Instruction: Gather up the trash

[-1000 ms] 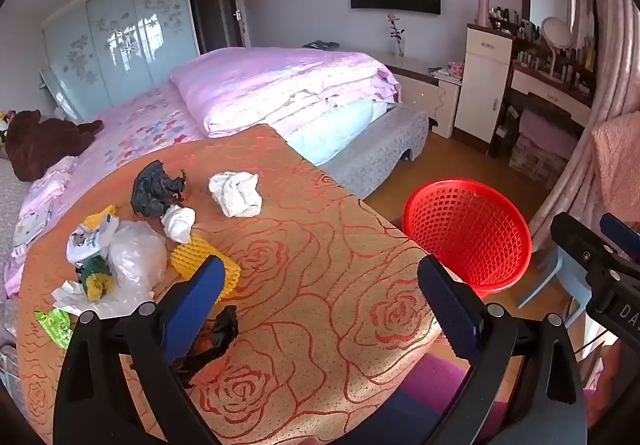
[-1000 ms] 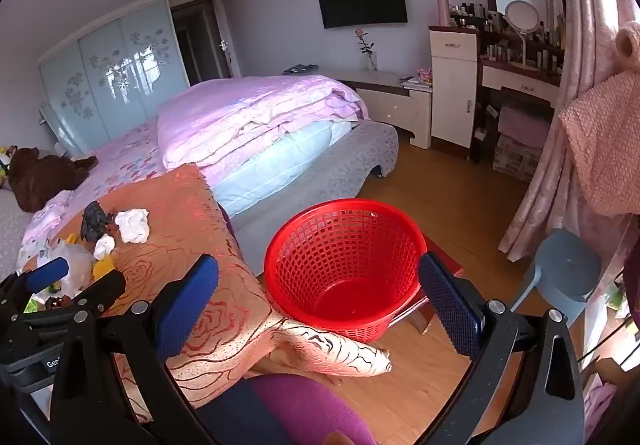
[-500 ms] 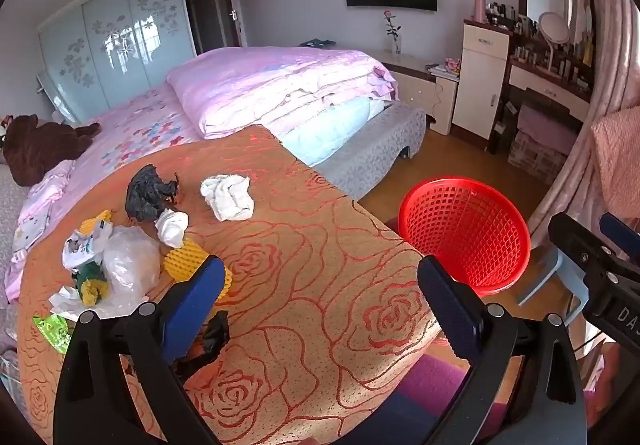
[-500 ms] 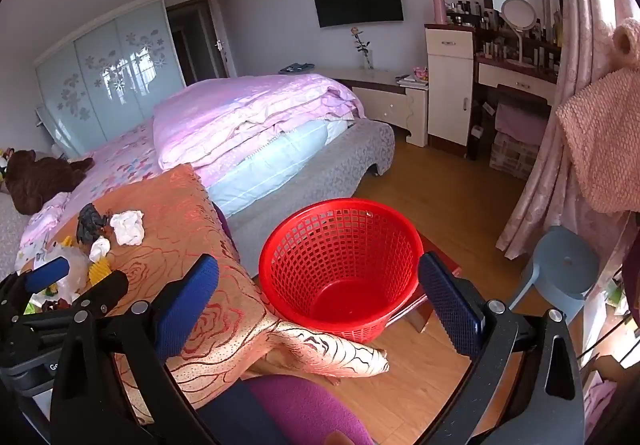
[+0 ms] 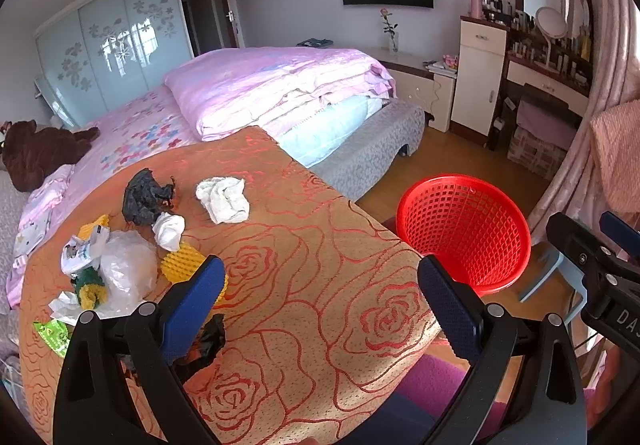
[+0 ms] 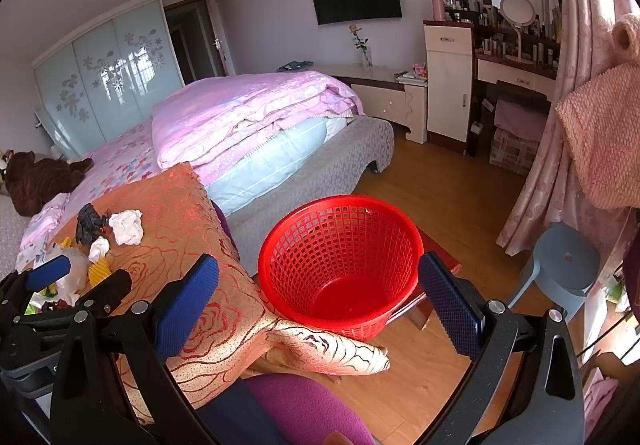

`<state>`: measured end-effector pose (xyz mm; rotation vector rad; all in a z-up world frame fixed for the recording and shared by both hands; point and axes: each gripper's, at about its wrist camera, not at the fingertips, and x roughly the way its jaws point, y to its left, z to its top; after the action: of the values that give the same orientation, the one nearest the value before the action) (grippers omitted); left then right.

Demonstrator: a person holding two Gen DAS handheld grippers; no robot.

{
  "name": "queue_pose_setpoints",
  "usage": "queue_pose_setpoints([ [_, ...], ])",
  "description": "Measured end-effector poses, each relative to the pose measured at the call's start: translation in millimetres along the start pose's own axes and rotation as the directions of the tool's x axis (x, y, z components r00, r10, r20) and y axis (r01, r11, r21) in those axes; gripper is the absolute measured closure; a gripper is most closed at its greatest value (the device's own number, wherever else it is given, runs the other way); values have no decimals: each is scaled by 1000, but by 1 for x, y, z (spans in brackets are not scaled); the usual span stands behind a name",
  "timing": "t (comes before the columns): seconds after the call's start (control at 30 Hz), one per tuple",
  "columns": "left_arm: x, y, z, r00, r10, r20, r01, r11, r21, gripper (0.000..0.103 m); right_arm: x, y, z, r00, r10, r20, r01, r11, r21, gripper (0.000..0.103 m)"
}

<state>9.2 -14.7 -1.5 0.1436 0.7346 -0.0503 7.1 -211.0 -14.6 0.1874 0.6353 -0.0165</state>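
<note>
Left wrist view: the left claw [image 5: 320,293] hangs with its jaws wide apart and nothing between them, above the bench [image 5: 304,285] covered in a rose-patterned orange cloth. Ahead and to its left lies the trash: a white crumpled tissue [image 5: 224,199], a black crumpled bag [image 5: 144,197], a small white wad [image 5: 170,231], a yellow foam net [image 5: 184,265] and a clear plastic bag [image 5: 126,271]. A black scrap [image 5: 206,341] sits just behind its left finger. The red basket [image 5: 464,229] stands on the floor, ahead to the right.

Right wrist view: the right claw [image 6: 320,301] is likewise spread wide and empty, with the red basket [image 6: 340,265] directly ahead between its fingers. The trash pile [image 6: 104,245] lies well off to its left on the bench [image 6: 180,245], near the left claw [image 6: 80,277].
</note>
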Motion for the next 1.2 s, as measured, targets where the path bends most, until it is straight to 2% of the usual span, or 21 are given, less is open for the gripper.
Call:
queue_pose_setpoints([
  [1.2, 0, -1, 1, 1000, 1, -2, -1, 1000, 1, 9, 2, 1, -2, 1000, -2, -5, 2, 1000, 10, 6],
])
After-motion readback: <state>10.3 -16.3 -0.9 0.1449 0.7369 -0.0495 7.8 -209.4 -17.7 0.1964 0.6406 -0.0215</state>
